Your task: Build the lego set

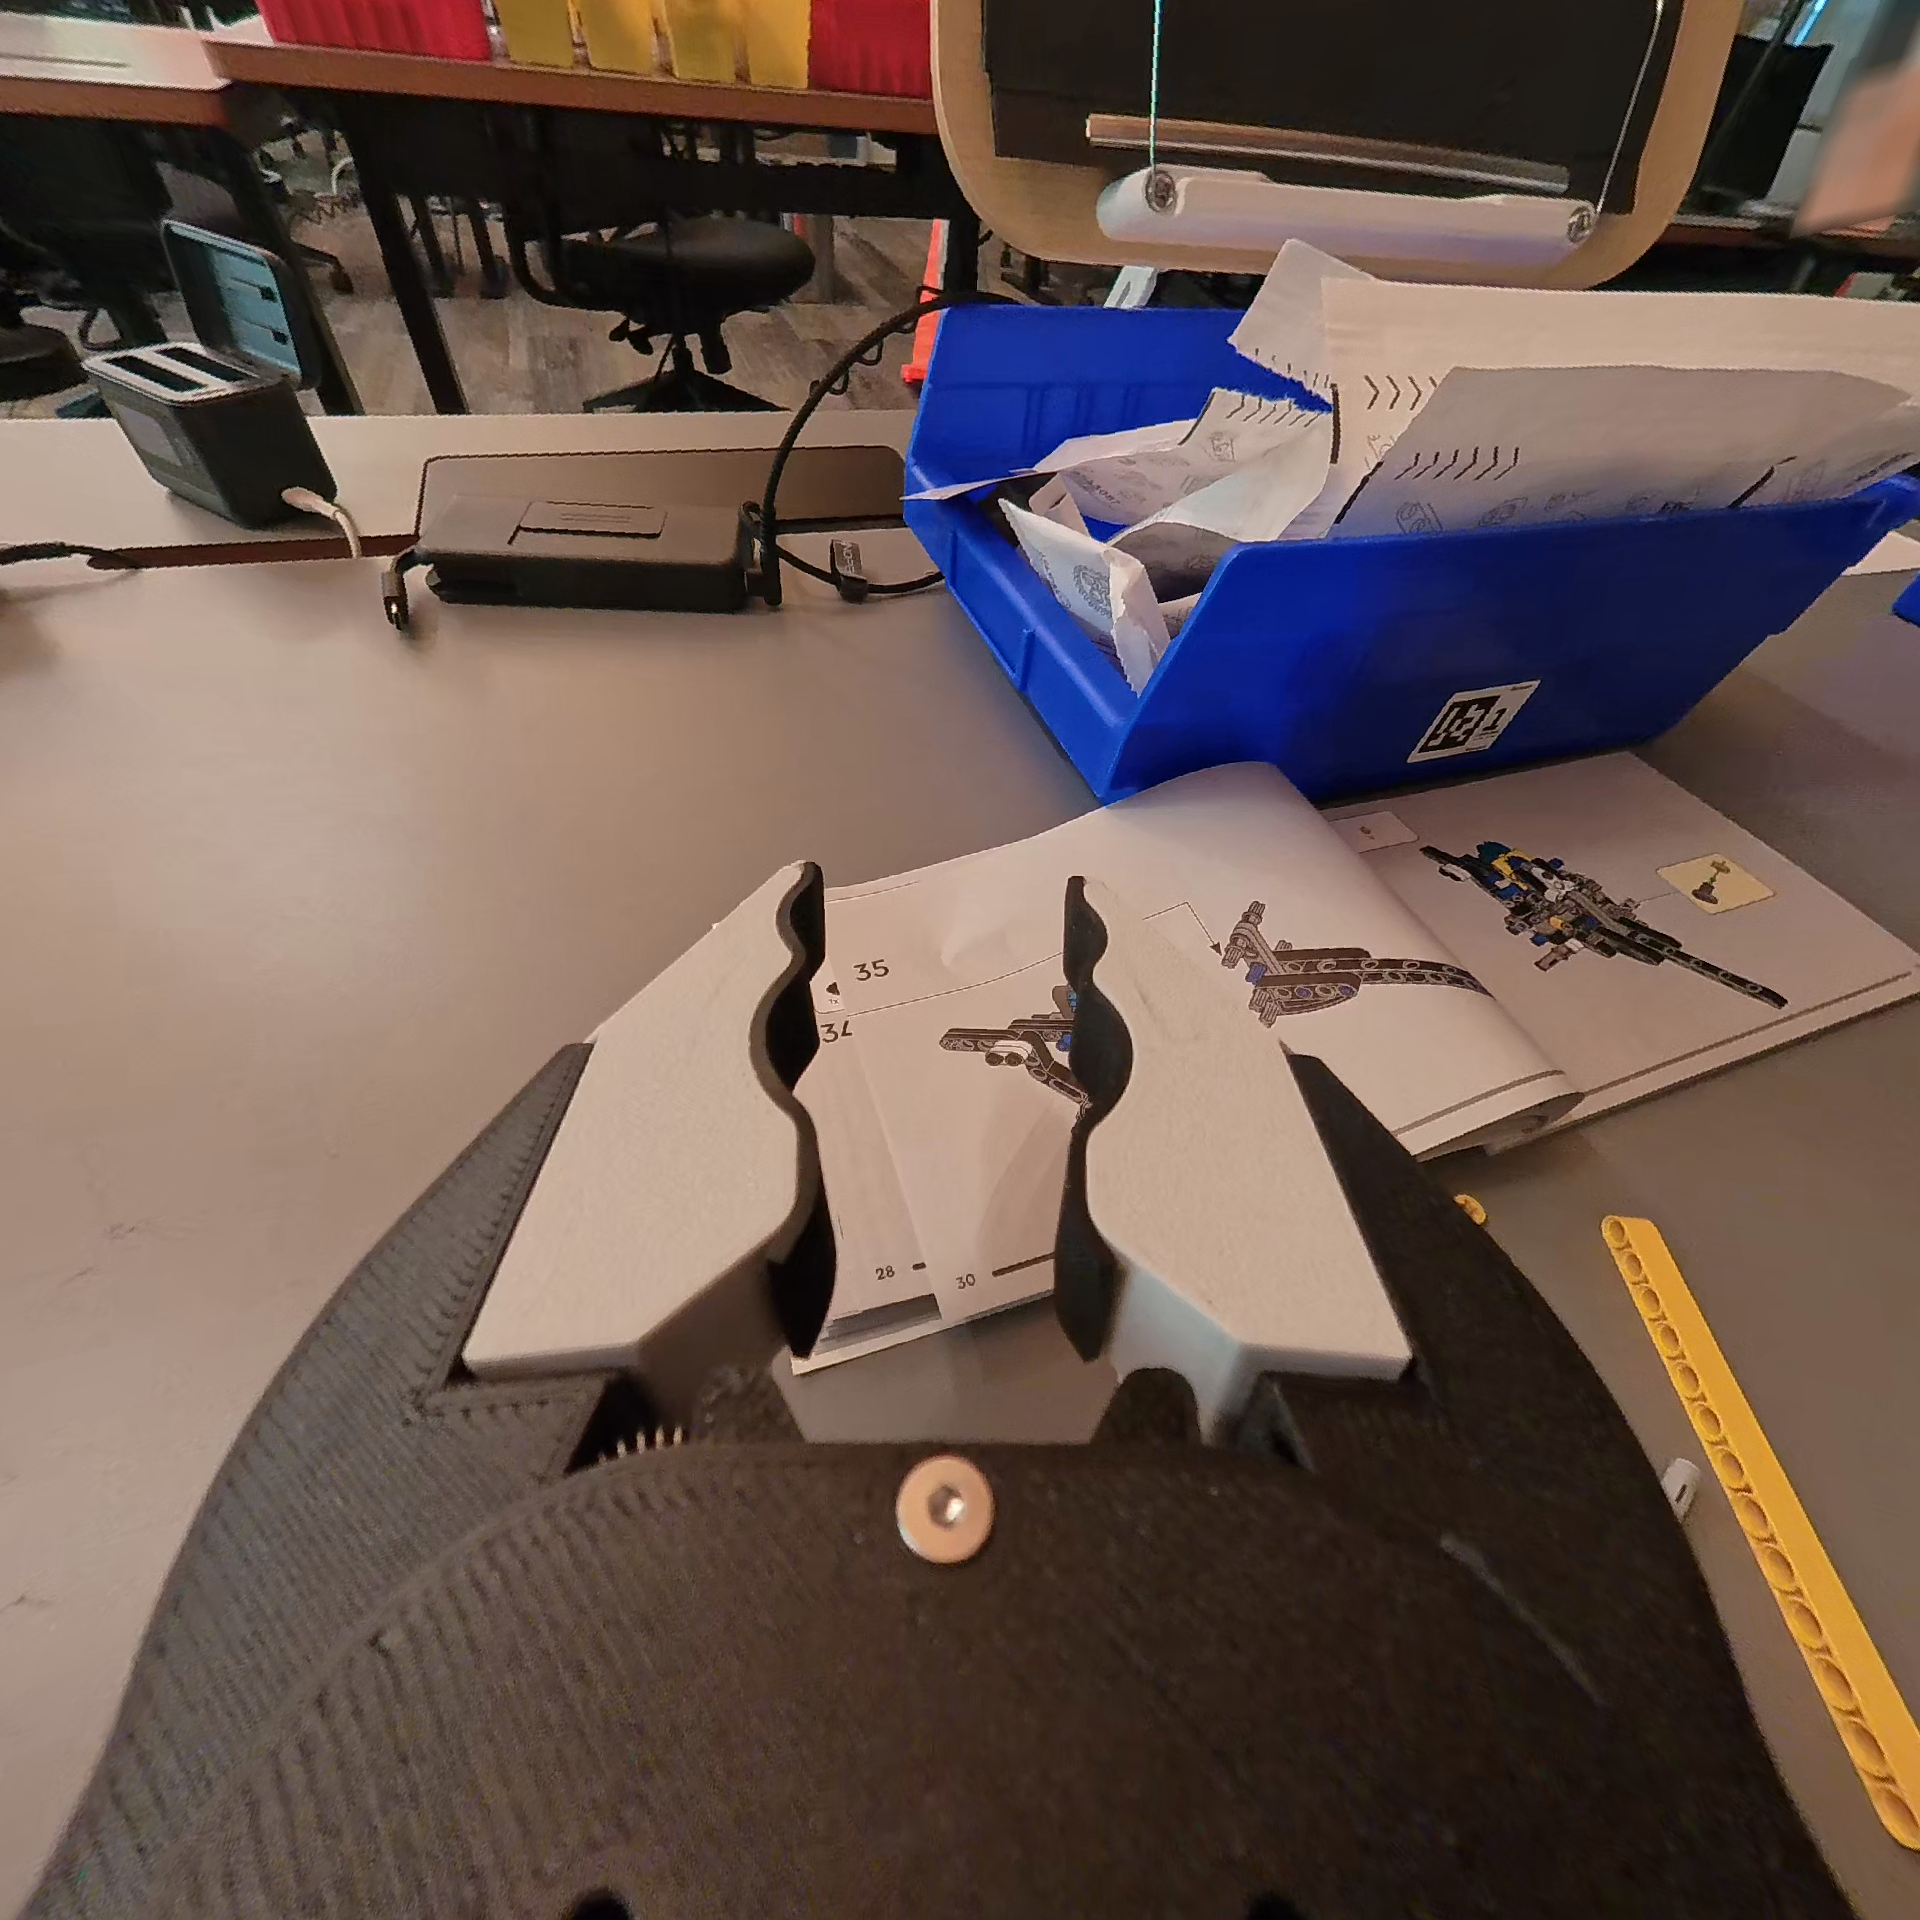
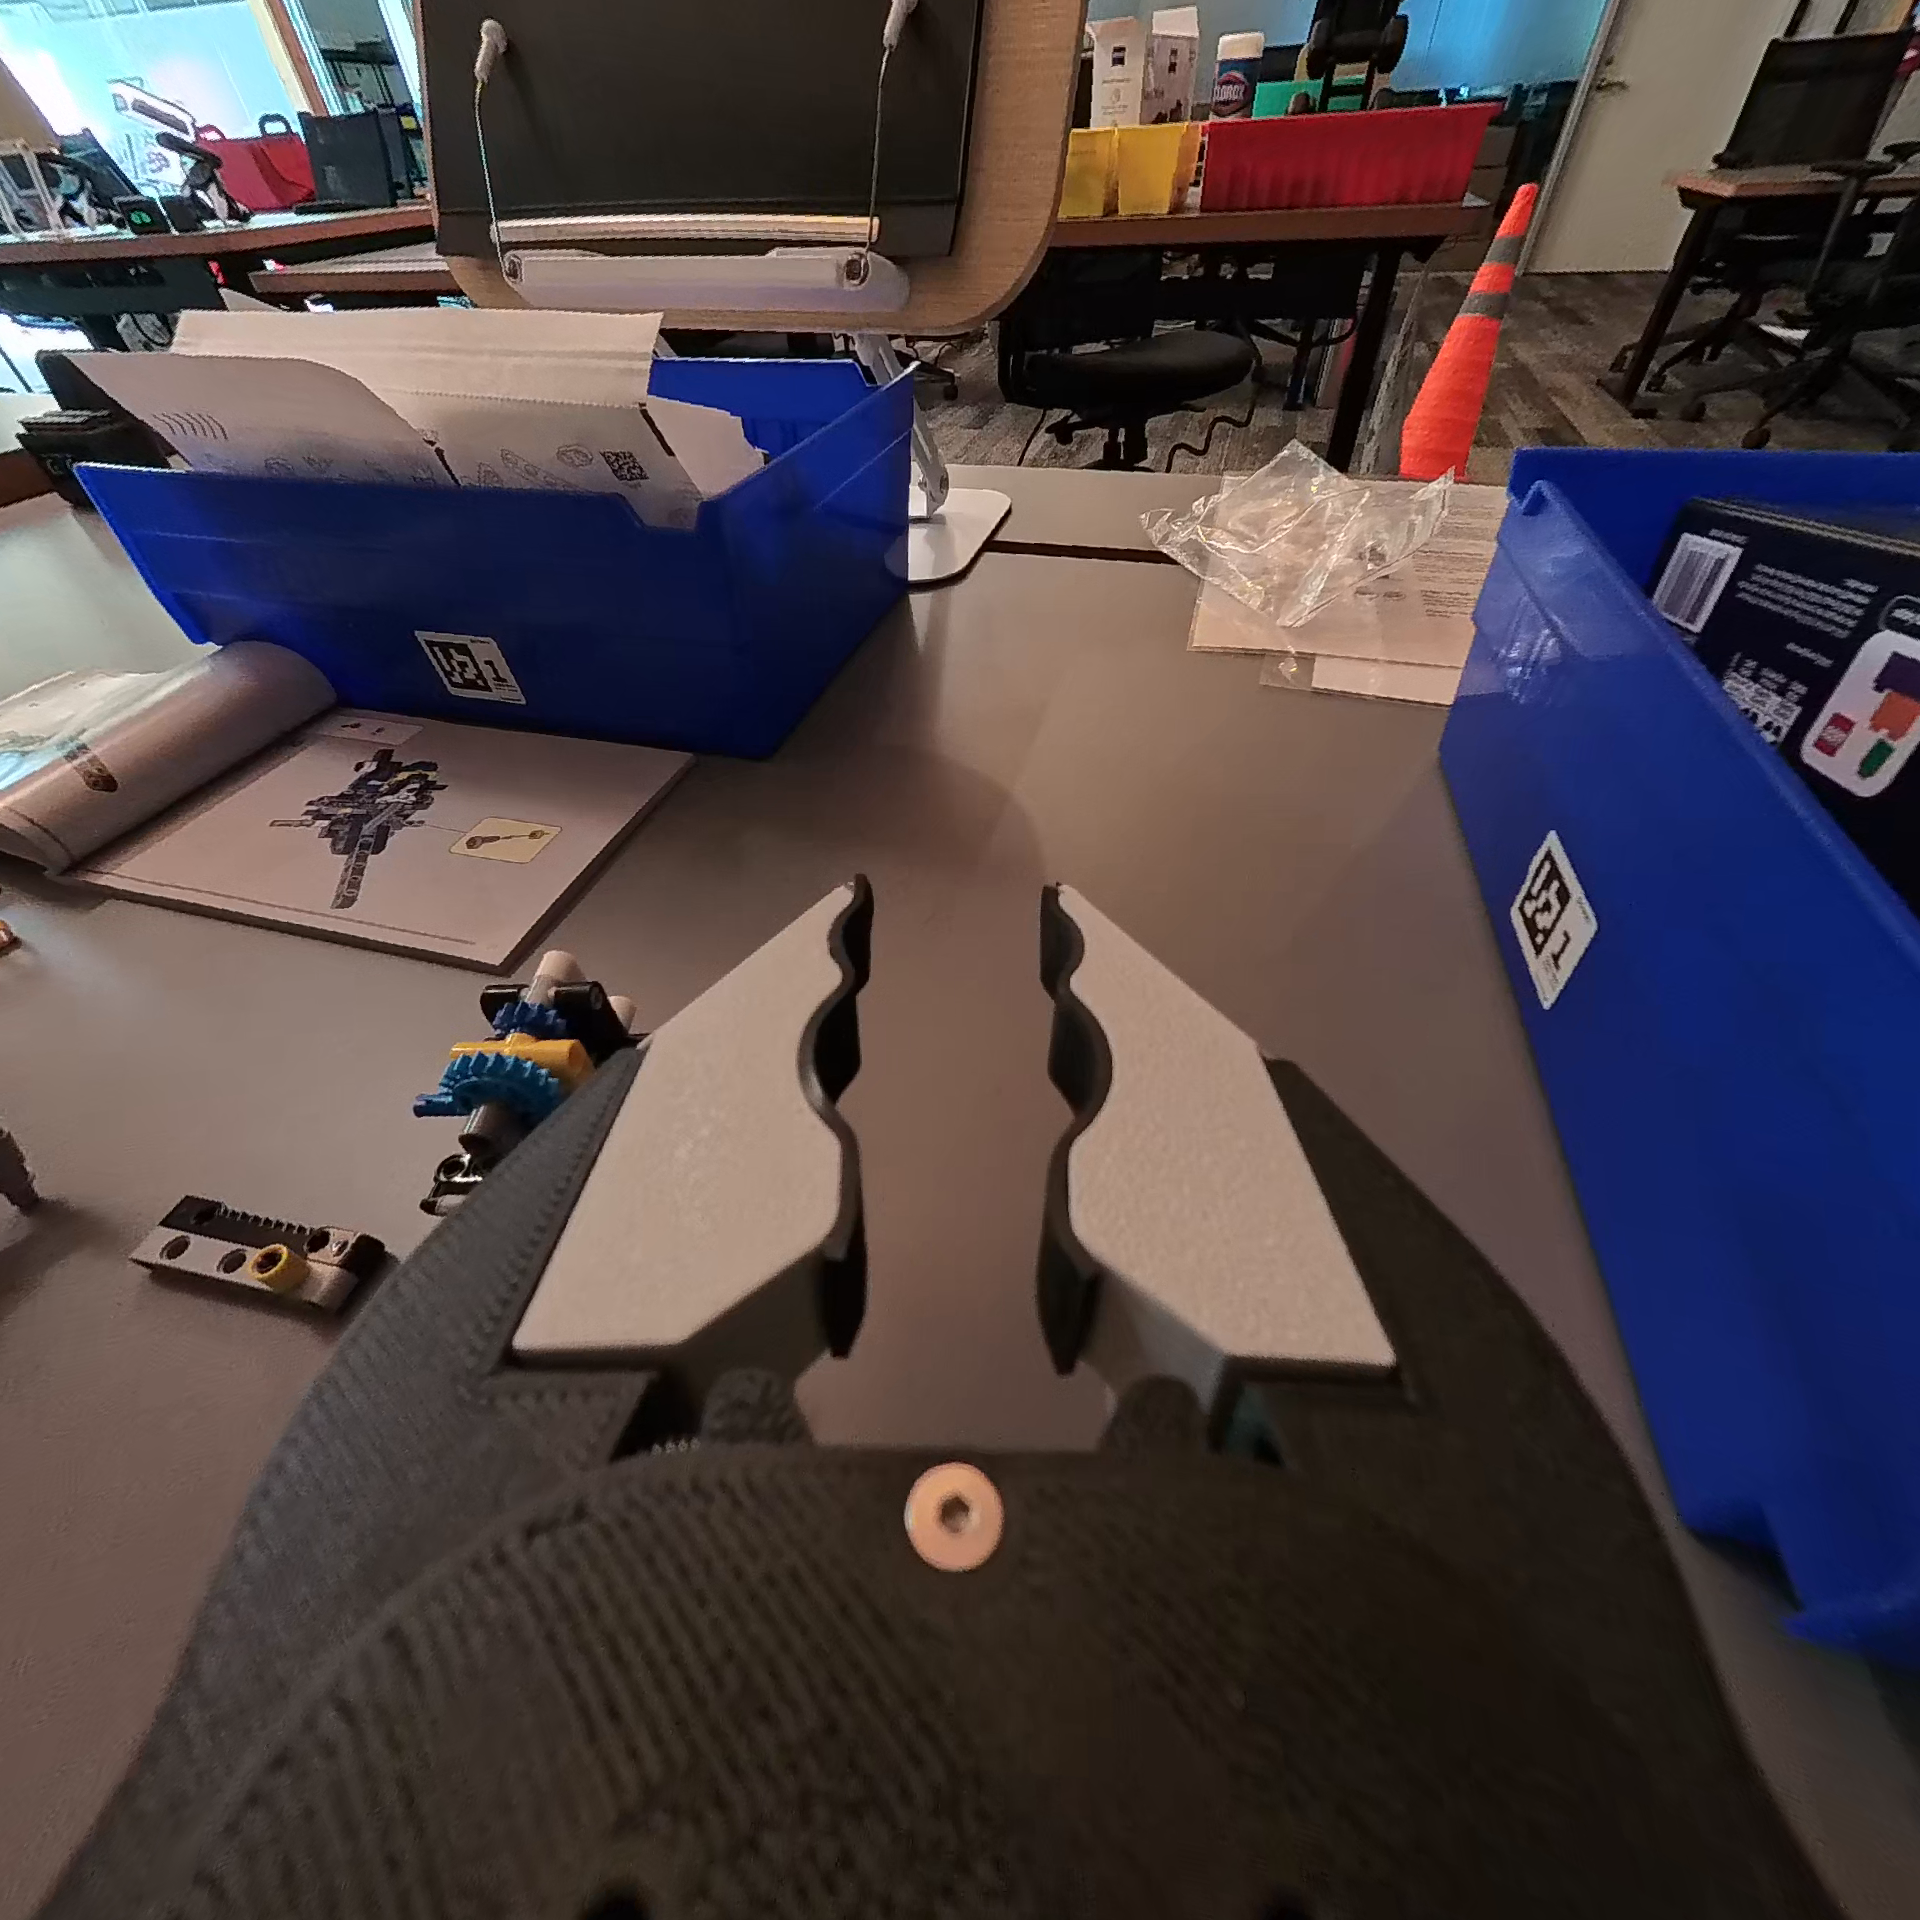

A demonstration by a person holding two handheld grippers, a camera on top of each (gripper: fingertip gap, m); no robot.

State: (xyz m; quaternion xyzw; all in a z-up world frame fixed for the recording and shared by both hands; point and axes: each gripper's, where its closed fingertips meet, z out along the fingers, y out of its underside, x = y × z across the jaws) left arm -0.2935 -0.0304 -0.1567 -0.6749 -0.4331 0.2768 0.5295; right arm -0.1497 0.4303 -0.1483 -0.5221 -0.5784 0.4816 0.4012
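My left gripper point(image 1: 943, 883) is open and empty, hovering over the left page of the open instruction booklet point(image 1: 1299, 935). A long yellow beam point(image 1: 1756, 1527) lies on the table to its right, with a small white pin point(image 1: 1680, 1478) beside it. My right gripper point(image 2: 956, 894) is open and empty above bare grey table. A partly built assembly with blue gears and a yellow piece point(image 2: 520, 1060) lies just left of its left finger. A grey and black beam piece with a yellow bush point(image 2: 260, 1252) lies further left. The booklet point(image 2: 343, 831) shows there too.
A blue bin point(image 1: 1455, 644) full of torn paper bags stands behind the booklet; it also shows in the right wrist view point(image 2: 520, 592). A second blue bin point(image 2: 1704, 987) holding the set's box stands at right. Empty plastic bags point(image 2: 1299, 530) and a black charger point(image 1: 592, 540) lie at the back. One gripper's finger ends stand about 50 cm off the other's. The long yellow beam point(image 1: 1756, 1527) is about 20 cm from my left fingertips and 35 cm from my right.
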